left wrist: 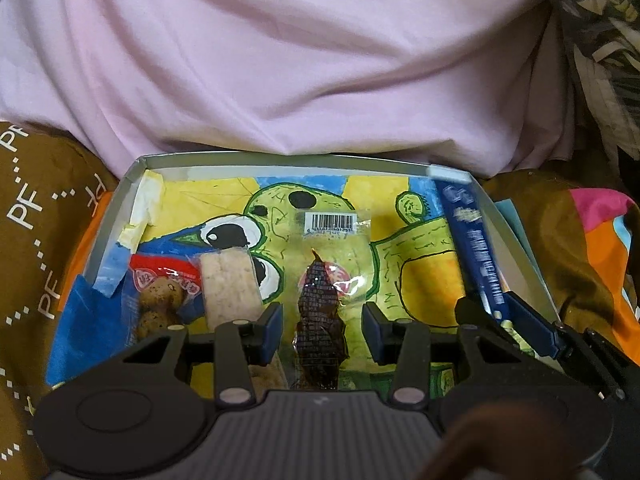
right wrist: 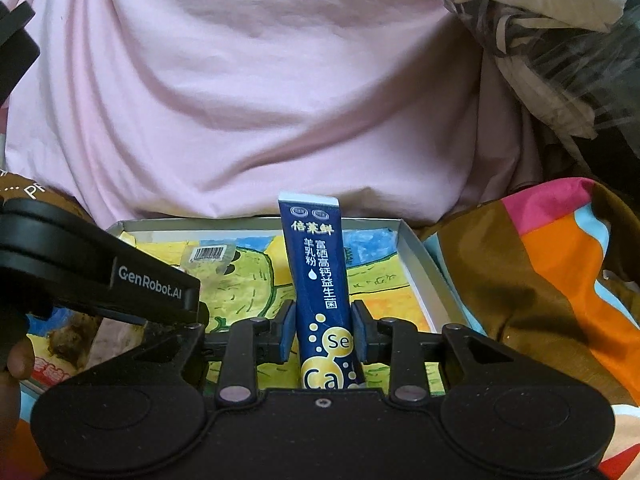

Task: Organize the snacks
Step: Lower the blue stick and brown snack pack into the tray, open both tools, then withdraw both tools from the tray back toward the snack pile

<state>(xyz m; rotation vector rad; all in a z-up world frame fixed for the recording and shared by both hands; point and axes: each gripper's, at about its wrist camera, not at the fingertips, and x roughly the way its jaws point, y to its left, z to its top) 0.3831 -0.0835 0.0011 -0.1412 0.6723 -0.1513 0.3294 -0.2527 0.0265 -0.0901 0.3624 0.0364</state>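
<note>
Pink bedsheet bunched up behind everything, patterned brown blanket underneath, and a shallow box with a kid's cartoon drawing lining its bottom is sitting on it.

Left wrist view first: the left claw is hovering with its fingers spread apart and nothing between the pads. A clear packet with a dark dried strip is lying flat right ahead of it, long axis running straight away from the claw, barcode end farthest off. Off to the claw's left a pale rice bar and a red bag of round brown snacks are lying side by side, both partly covered by the claw body. Over on the right edge the other claw is reaching in with a blue stick pack.

Right wrist view: the right claw is clamping that blue stick pack about midway, pack pointing straight ahead over the box's right side, near its wall. I'm guessing it's getting laid down along that wall. Can't tell whether the pack's far end is touching the box floor or hanging above it, and its near end is cut off by the claw body.
</note>
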